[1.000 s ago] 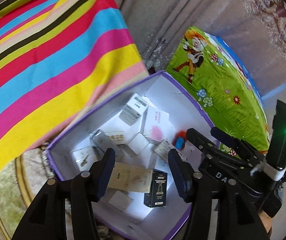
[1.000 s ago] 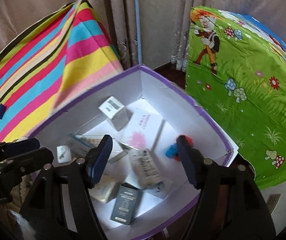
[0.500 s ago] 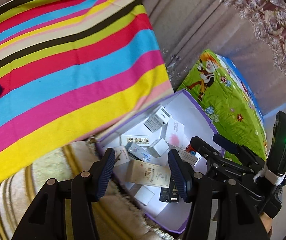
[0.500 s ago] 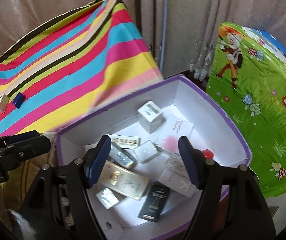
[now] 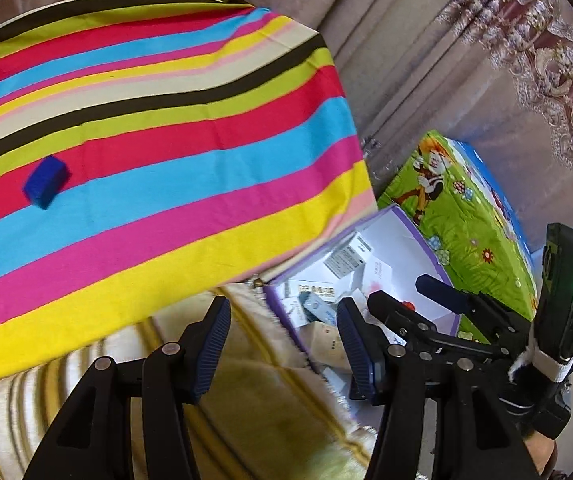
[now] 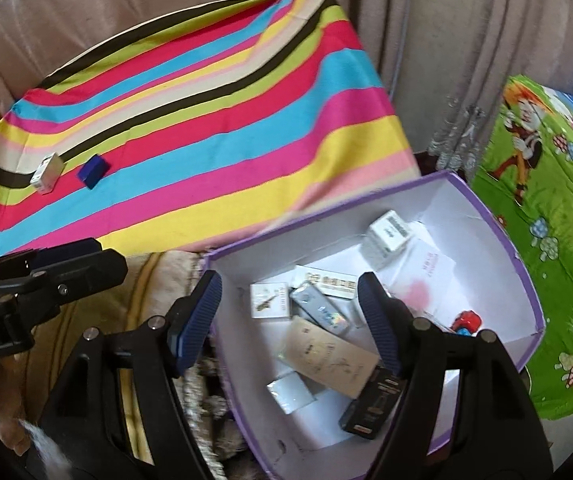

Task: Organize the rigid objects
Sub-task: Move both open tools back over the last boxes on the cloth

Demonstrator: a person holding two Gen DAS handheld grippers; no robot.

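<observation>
beyond both grippers' empty, parted jaws, blue block [image 5: 45, 185] far left on striped cloth [image 5: 166, 140]

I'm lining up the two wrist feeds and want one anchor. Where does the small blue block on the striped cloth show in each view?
Left wrist view: the blue block lies at the far left, on the cyan and red stripes.
Right wrist view: the blue block sits upper left, just right of a small white box.
Shared landmark: the purple-rimmed box, beside the striped cloth in both views.
</observation>
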